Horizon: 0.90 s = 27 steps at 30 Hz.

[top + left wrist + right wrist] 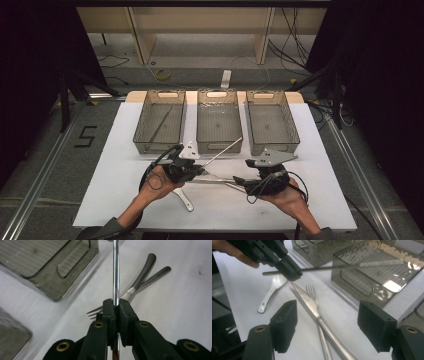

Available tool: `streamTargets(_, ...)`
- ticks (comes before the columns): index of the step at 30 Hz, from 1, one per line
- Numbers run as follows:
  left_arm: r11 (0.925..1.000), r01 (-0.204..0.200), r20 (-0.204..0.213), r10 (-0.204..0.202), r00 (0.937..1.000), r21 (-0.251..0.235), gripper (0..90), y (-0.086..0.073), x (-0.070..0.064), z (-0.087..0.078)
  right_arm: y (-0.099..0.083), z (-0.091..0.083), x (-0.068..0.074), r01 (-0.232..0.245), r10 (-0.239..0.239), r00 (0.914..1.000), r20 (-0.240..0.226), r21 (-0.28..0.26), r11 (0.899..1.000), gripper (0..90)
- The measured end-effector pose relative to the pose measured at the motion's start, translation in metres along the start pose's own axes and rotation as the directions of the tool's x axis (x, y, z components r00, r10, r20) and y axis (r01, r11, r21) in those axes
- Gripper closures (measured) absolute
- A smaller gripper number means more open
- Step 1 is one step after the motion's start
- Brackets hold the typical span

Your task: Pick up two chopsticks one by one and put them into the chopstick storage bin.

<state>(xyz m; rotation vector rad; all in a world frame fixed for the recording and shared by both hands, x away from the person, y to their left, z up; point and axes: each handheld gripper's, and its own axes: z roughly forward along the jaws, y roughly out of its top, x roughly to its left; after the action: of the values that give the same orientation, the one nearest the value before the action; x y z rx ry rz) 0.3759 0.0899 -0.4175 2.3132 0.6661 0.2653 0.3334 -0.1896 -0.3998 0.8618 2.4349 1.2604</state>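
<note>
Left gripper (115,307): fingers clamped on chopstick (115,270), above fork (130,292). Right gripper (329,325): fingers apart over knife (312,305). Spoon (270,291) on tabletop (242,285).

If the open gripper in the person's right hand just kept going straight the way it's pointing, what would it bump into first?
Probably the knife and fork lying crossed on the white table, right between the open jaws of the right gripper. Beyond them sits the left gripper, holding a metal chopstick. Depth is hard to judge.
</note>
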Motion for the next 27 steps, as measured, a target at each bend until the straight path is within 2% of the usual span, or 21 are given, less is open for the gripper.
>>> streamTargets(6,0.998,0.058,-0.028,-0.059,0.9979,-0.027,84.3,-0.003,0.01,-0.006,-0.009,0.001,0.002,-0.029,0.029,0.9995,0.008,-0.035,0.999,31.6)
streamTargets(9,0.995,0.089,-0.046,-0.091,0.9948,-0.047,84.2,-0.005,0.017,-0.011,-0.011,0.0,0.003,-0.033,0.034,0.9993,0.013,-0.045,0.998,31.3)
streamTargets(14,0.9881,0.132,-0.071,-0.137,0.988,-0.08,84.2,-0.01,0.03,-0.021,-0.019,-0.003,0.001,-0.066,0.068,0.9975,0.019,-0.083,0.994,29.9)
streamTargets(19,0.9759,0.185,-0.077,-0.195,0.9778,-0.115,84.2,-0.016,0.043,-0.029,-0.025,-0.006,0.0,-0.089,0.093,0.9951,0.033,-0.118,0.989,29.7)
streamTargets(20,0.9725,0.197,-0.075,-0.207,0.9754,-0.123,84.2,-0.017,0.046,-0.03,-0.026,-0.006,0.001,-0.088,0.094,0.9949,0.037,-0.128,0.988,30.0)
streamTargets(21,0.9658,0.221,-0.058,-0.231,0.9712,-0.135,84.2,-0.02,0.051,-0.032,-0.026,-0.007,0.001,-0.089,0.095,0.9947,0.039,-0.138,0.986,30.1)
streamTargets(22,0.9658,0.221,-0.058,-0.231,0.9712,-0.135,84.2,-0.02,0.051,-0.032,-0.026,-0.007,0.001,-0.089,0.095,0.9947,0.039,-0.138,0.986,30.1)
streamTargets(24,0.9618,0.236,-0.069,-0.247,0.9665,-0.139,84.2,-0.022,0.055,-0.034,-0.027,-0.009,0.003,-0.085,0.09,0.9954,0.03,-0.147,0.985,29.8)
streamTargets(27,0.9541,0.255,-0.072,-0.268,0.9606,-0.157,84.2,-0.024,0.061,-0.037,-0.029,-0.01,0.006,-0.071,0.079,0.9959,0.045,-0.15,0.986,28.9)
